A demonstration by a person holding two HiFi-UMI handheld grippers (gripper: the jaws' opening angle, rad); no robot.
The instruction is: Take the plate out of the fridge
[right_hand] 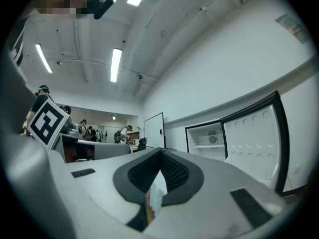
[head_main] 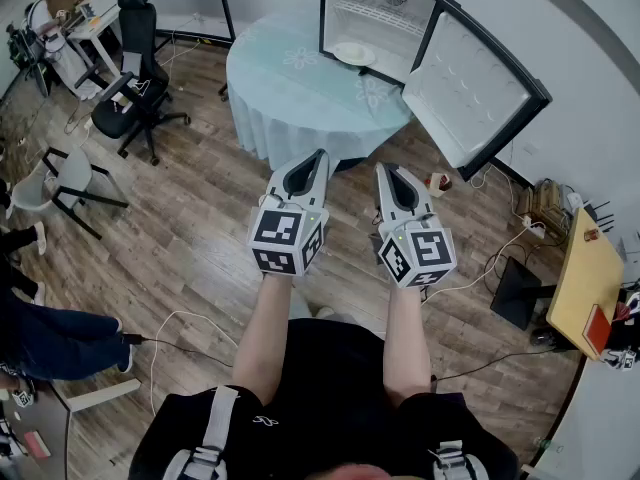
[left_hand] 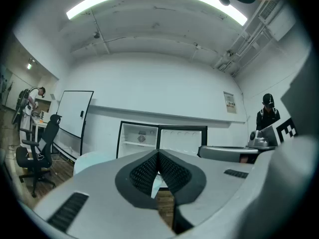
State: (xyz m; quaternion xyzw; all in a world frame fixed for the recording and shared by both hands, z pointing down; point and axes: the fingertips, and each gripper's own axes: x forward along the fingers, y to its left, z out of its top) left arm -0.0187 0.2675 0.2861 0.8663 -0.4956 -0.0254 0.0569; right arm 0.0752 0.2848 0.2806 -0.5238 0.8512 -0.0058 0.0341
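A small fridge (head_main: 385, 13) stands on the far side of the round table, its door (head_main: 478, 93) swung wide to the right. A white plate (head_main: 354, 54) lies on the fridge's floor at its front edge. My left gripper (head_main: 319, 154) and right gripper (head_main: 385, 169) are held side by side above the wooden floor, short of the table and well away from the fridge. Both are shut with nothing between the jaws. The left gripper view shows the open fridge (left_hand: 138, 139) far ahead past my left gripper (left_hand: 158, 153); the right gripper view shows the fridge (right_hand: 209, 139) beyond my right gripper (right_hand: 160, 152).
The round table (head_main: 300, 78) with a pale cloth stands between me and the fridge. Office chairs (head_main: 135, 58) stand at the left, a wooden desk (head_main: 585, 278) at the right, cables (head_main: 490, 258) on the floor. People stand at the left edge and at a far desk.
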